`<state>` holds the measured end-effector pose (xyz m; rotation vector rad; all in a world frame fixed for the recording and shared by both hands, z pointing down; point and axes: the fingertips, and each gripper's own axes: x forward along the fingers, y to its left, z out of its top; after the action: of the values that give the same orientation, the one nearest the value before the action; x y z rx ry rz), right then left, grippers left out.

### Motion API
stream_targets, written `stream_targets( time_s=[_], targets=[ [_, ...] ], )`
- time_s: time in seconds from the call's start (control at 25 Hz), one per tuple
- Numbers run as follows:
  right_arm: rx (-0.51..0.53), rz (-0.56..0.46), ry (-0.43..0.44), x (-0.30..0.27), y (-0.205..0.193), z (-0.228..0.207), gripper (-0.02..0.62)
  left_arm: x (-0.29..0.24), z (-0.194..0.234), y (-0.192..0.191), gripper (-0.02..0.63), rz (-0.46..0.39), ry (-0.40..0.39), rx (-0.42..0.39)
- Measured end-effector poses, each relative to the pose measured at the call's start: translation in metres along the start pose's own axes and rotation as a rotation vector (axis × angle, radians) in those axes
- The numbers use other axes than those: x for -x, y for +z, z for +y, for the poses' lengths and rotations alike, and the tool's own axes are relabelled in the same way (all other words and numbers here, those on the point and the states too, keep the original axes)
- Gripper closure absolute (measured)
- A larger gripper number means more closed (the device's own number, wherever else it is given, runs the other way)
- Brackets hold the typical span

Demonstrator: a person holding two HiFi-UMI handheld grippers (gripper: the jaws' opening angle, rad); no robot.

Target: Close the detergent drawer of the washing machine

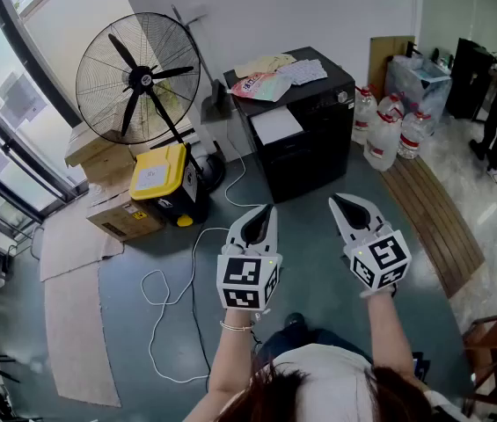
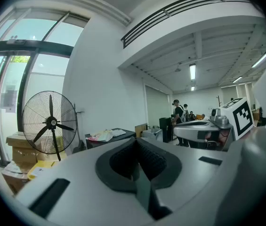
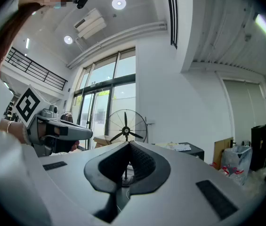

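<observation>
I am holding the left gripper (image 1: 264, 214) and right gripper (image 1: 340, 204) level, fingers (image 2: 123, 163) pressed together on nothing, because the cabinet (image 1: 305, 139) is standing well ahead.

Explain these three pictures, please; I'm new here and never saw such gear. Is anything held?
A person holds two tools: the left hand-held gripper and the right hand-held gripper. One picture comes from a camera on the person's head, looking down; the other two from cameras riding on each gripper, looking along its jaws. Both are shut and hold nothing. Ahead on the floor stand a black machine with papers on top, a fan and a yellow box.
</observation>
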<state>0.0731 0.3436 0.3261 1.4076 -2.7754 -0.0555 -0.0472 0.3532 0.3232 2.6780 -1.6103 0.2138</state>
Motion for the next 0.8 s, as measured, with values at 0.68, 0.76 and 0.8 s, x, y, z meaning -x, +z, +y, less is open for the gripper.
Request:
stream_targets(
  time_s=[0.68, 0.76, 0.8],
  targets=[
    [-0.011, 0.006, -0.038, -0.055, -0.014, -0.016, 0.569, -0.043, 0.039, -0.018, 0.589, 0.02, -0.063, 0.022],
    [-0.013, 0.011, -0.05, -0.063, -0.017, -0.018, 0.569, -0.048, 0.047, -0.021, 0.589, 0.02, -0.071, 0.022],
    [-0.015, 0.011, -0.056, -0.067, -0.018, -0.02, 0.569, -0.05, 0.05, -0.022, 0.589, 0.02, -0.074, 0.023]
  ],
)
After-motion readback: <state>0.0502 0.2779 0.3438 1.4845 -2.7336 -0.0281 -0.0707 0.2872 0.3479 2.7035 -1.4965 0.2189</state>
